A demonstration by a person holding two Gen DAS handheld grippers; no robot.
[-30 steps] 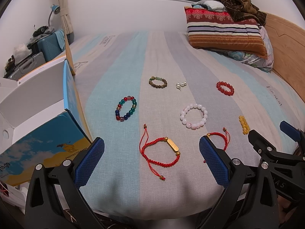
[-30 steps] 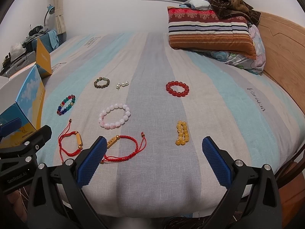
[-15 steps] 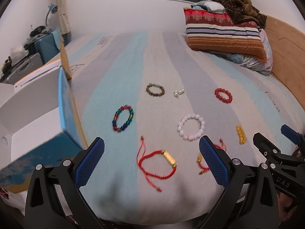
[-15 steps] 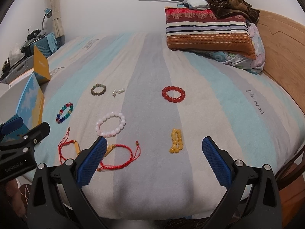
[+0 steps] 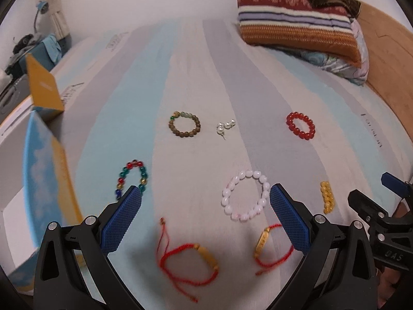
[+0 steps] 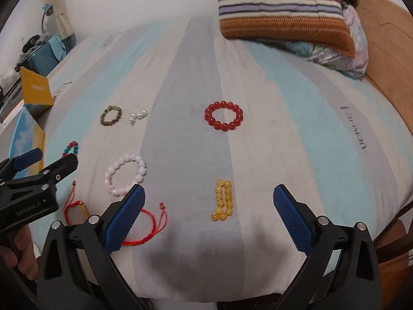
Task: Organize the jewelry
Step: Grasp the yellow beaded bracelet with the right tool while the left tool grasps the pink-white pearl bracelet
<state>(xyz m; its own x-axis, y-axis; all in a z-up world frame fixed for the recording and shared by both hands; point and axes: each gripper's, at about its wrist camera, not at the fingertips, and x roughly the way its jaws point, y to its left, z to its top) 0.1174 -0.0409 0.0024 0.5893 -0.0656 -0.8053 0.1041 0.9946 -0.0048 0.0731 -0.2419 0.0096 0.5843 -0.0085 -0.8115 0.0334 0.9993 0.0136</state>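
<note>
Several bracelets lie on the striped bedspread. Between my open left gripper's (image 5: 205, 218) fingers I see a pink bead bracelet (image 5: 244, 196) and two red cord bracelets (image 5: 189, 264) (image 5: 271, 245) nearer me. A multicolour bead bracelet (image 5: 131, 178), a brown one (image 5: 184, 127), pearl earrings (image 5: 225, 126), a red bead bracelet (image 5: 300, 125) and a yellow one (image 5: 327, 200) lie around. My right gripper (image 6: 209, 218) is open above the yellow bracelet (image 6: 223, 200), with the red bead bracelet (image 6: 224, 119) farther off and the pink one (image 6: 126, 175) to its left.
An open blue and yellow cardboard box (image 5: 38, 186) stands at the bed's left edge. Striped pillows (image 6: 281, 16) and a wooden headboard (image 6: 387, 51) are at the far right. The left gripper (image 6: 33, 183), held by a hand (image 6: 20, 250), shows at the left of the right wrist view.
Both grippers have risen and tilted down over the bed, so the bracelets now appear larger and closer. Nothing has been taken hold of; the jewelry lies where it was.
</note>
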